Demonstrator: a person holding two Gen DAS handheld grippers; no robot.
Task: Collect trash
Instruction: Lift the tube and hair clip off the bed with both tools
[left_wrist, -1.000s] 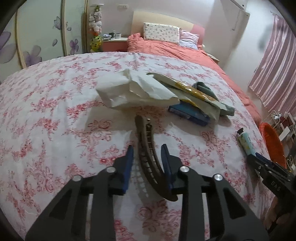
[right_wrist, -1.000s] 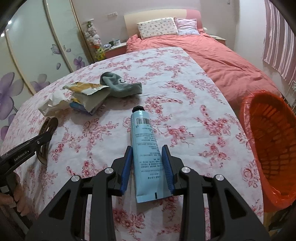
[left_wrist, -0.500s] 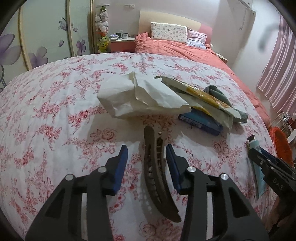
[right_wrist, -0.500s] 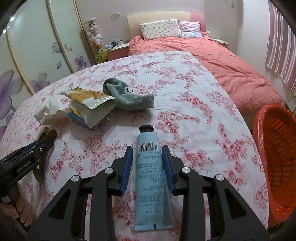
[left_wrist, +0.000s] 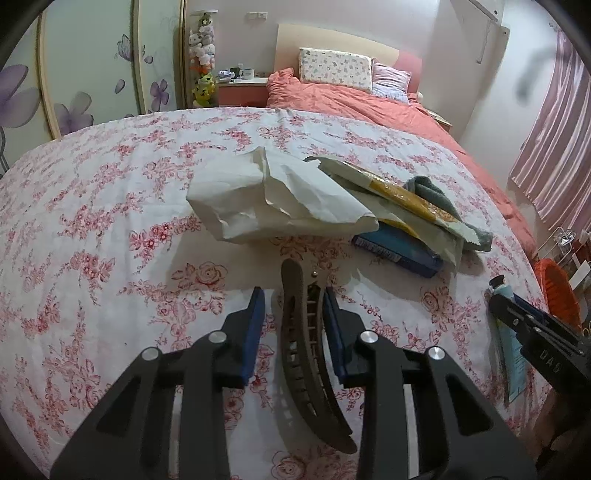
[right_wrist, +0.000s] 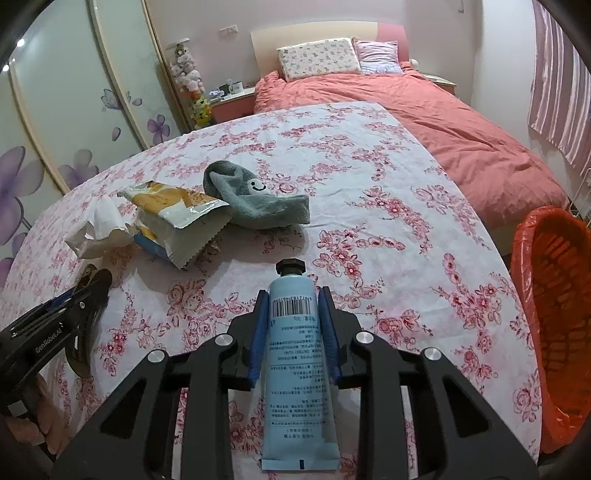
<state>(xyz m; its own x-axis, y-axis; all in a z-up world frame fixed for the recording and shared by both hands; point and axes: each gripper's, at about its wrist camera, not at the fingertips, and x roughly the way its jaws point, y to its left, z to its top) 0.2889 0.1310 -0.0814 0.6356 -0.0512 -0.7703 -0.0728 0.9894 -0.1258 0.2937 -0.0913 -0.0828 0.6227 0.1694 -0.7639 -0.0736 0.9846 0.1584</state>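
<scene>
A brown curved hair clip (left_wrist: 299, 354) lies on the flowered bedspread (left_wrist: 110, 240) between the blue pads of my left gripper (left_wrist: 295, 321). Its jaws are closing: the right pad is against the clip and the left pad still stands a little off it. A light blue tube with a black cap (right_wrist: 295, 369) lies flat on the spread. My right gripper (right_wrist: 291, 321) is closing on it, both pads touching its sides just behind the cap. The tube (left_wrist: 511, 354) and right gripper (left_wrist: 506, 304) also show at the far right of the left wrist view.
Ahead lie crumpled white paper (left_wrist: 273, 199), a yellow snack wrapper (right_wrist: 177, 206), a blue pack (left_wrist: 399, 247) and a grey sock (right_wrist: 258, 203). An orange-lined bin (right_wrist: 554, 314) stands off the right edge. A bed with a coral duvet (right_wrist: 443, 122) lies beyond.
The right gripper drew back along the tube toward its cap end and its pads closed onto it. The left jaws widened slightly, then narrowed around the hair clip.
</scene>
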